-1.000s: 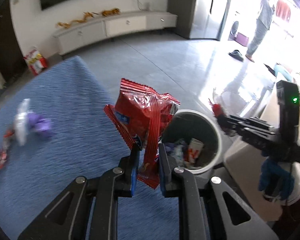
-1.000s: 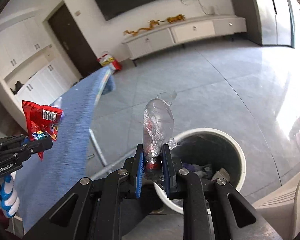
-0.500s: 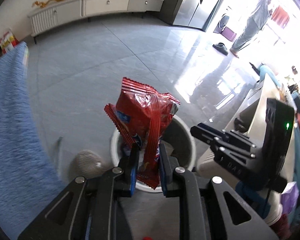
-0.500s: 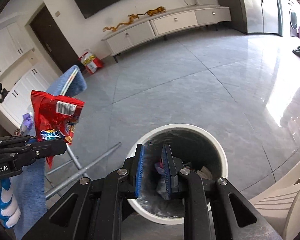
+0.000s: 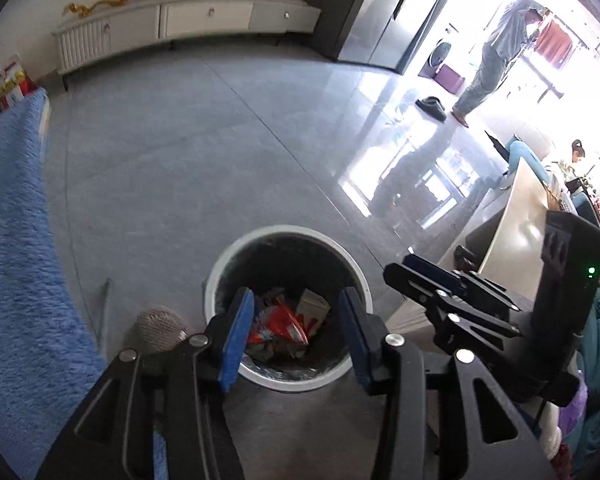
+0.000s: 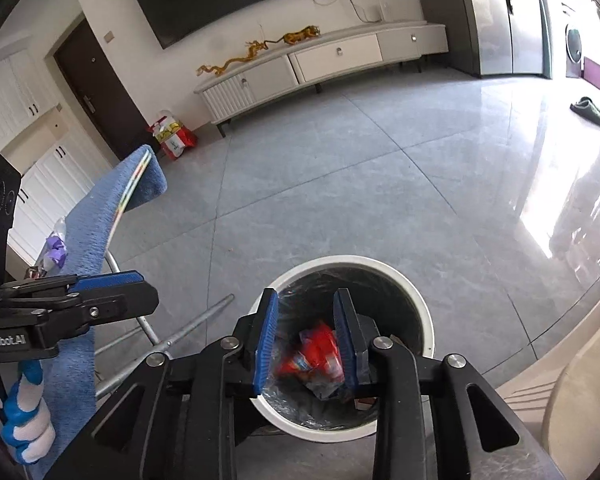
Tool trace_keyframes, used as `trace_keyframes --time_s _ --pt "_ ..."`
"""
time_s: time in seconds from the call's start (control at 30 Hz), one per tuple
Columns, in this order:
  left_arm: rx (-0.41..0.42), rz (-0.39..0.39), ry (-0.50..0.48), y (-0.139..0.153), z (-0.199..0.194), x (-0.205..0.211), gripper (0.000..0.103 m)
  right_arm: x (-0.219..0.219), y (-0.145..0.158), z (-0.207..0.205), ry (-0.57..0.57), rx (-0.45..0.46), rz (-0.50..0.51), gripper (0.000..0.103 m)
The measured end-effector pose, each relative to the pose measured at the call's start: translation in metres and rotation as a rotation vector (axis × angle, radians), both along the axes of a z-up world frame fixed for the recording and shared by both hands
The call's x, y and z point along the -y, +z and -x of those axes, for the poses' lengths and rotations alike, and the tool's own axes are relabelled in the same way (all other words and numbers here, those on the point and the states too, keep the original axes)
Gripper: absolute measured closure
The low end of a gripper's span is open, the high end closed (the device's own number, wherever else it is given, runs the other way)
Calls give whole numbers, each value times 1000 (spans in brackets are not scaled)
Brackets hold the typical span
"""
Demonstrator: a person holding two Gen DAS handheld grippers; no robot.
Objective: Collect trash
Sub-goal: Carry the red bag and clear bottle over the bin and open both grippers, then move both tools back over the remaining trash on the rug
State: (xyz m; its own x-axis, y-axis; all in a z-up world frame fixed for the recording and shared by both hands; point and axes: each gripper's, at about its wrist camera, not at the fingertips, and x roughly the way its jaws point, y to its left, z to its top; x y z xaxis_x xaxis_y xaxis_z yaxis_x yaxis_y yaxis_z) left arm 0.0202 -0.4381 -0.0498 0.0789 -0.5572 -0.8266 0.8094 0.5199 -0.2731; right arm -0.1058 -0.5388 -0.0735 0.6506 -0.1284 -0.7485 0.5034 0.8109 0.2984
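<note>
The right hand-held gripper (image 6: pixel 306 336), jaws opening and empty, hangs over the white trash bin (image 6: pixel 414 300), where a red snack wrapper (image 6: pixel 318 350) lies inside.

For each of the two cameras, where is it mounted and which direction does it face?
Left wrist: on the left tool, angled down at the bin and floor; its own opening fingers show, nothing between them, and the right tool.
Right wrist: on the right tool, angled down at the bin; its opening fingers, the left tool, a gloved hand.
Shared: bin, red wrapper, blue cloth.
</note>
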Motion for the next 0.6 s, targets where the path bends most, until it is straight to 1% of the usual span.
trace_keyframes --time_s 0.1,0.23,0.33,0.47,0.53,0.6 --pt "27 32 19 10 5 -13 60 -10 13 2 11 7 29 69" --pt "108 71 40 29 16 -34 60 -22 29 6 23 24 49 65" --pt "179 73 42 44 28 -52 60 -36 43 12 34 48 61 64" --pt "238 90 73 62 36 -80 60 -55 60 18 61 65 91 61" --pt "269 99 98 72 38 -98 58 -65 70 19 77 70 110 60" --pt "294 110 122 81 41 -114 52 -76 80 18 93 76 129 58"
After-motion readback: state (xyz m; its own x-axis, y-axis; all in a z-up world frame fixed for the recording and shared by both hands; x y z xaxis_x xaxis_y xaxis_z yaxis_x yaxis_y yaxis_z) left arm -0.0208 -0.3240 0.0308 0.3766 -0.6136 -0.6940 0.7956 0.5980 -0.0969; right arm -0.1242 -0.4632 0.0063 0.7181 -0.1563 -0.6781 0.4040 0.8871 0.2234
